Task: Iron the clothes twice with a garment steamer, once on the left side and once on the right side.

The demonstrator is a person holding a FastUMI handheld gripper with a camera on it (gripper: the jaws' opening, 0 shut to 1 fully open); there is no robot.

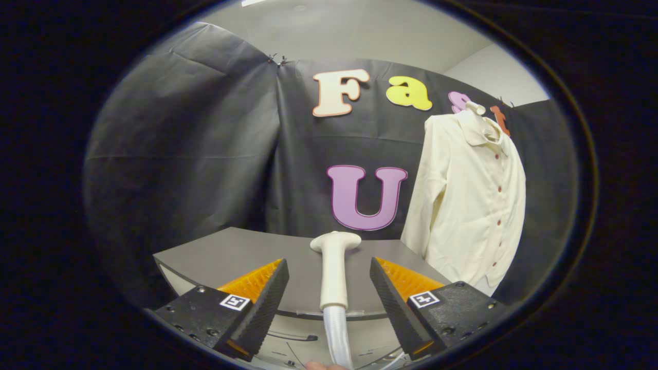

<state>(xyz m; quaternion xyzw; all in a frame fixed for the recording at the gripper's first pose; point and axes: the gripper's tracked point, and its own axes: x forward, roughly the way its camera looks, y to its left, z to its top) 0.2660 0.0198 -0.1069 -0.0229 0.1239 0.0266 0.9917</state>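
Now, hand-held gripper [329,288] spread wide, steamer head [334,272] between its fingers untouched, shirt [468,200] hanging beyond.

Claw [329,288] open, steamer [334,272] between — shirt [462,205] beyond

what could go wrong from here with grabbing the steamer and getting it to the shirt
1. The hand-held gripper is open, with the steamer handle lying between its fingers but untouched. The handle looks round and smooth, so it may roll or slip as the fingers close.
2. The hose trails off the table edge; it may drag or snag when lifted.
3. The shirt hangs loosely off to the right; it may swing away under the steamer head.
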